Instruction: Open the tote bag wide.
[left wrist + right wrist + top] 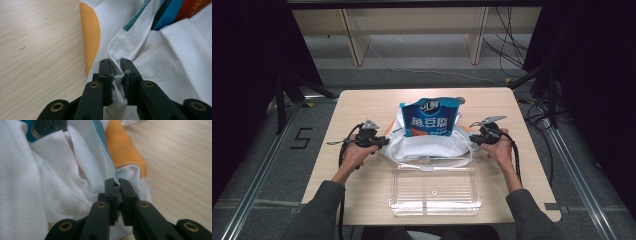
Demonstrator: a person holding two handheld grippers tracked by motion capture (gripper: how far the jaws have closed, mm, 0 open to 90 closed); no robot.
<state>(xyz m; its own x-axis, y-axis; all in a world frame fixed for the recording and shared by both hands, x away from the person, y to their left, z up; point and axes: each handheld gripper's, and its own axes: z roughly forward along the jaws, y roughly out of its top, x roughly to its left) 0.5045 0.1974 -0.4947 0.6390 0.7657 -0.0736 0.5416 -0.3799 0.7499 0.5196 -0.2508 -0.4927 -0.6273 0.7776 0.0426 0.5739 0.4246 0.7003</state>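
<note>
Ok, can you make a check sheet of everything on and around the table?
Surface: wooden table, bare around the things.
Job's things: white cloth bag with orange patches, a blue snack packet standing in its mouth.
Clutter: clear plastic tray, empty, near the front edge.
Grippers: left gripper pinches the bag's rim; right gripper pinches the opposite rim.
Cables: a black cable trails from each gripper; more lie on the floor behind.
Surroundings: grey floor, wooden shelf frame, dark curtains.

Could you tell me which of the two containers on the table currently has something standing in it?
The white cloth bag, pinched at each side by the left claw and right claw: the blue packet stands in it. The clear plastic tray nearer the person is empty.
</note>
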